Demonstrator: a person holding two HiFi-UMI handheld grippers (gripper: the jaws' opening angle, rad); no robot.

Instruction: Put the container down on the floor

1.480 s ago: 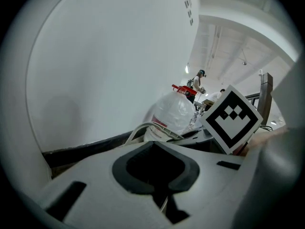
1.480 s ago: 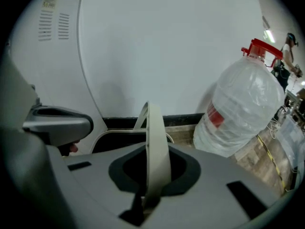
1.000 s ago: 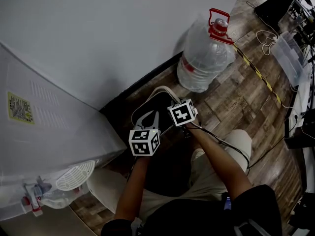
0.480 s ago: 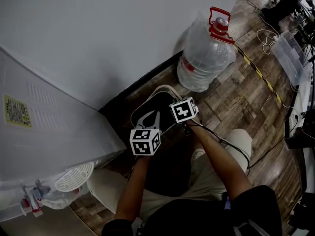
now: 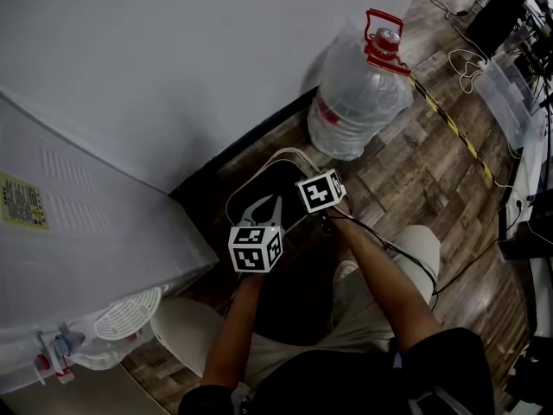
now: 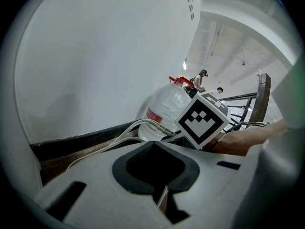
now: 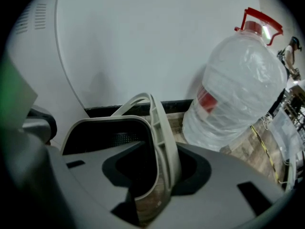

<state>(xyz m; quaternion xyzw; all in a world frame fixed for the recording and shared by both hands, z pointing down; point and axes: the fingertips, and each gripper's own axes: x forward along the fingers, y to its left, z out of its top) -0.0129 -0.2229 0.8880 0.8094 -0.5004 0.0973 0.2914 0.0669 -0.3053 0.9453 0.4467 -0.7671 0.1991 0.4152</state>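
The container [image 5: 270,187] sits on the floor [image 5: 406,175], water bottle [image 5: 356,102] behind-right.

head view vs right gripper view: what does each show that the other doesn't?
Head view only: the person's forearms, the round white drip tray on the white dispenser, and the yellow-black floor tape. Right gripper view only: the beige plastic handle standing between the right gripper's jaws, which have just been opening. Both: the dark beige-rimmed container and the large clear red-capped water jug.
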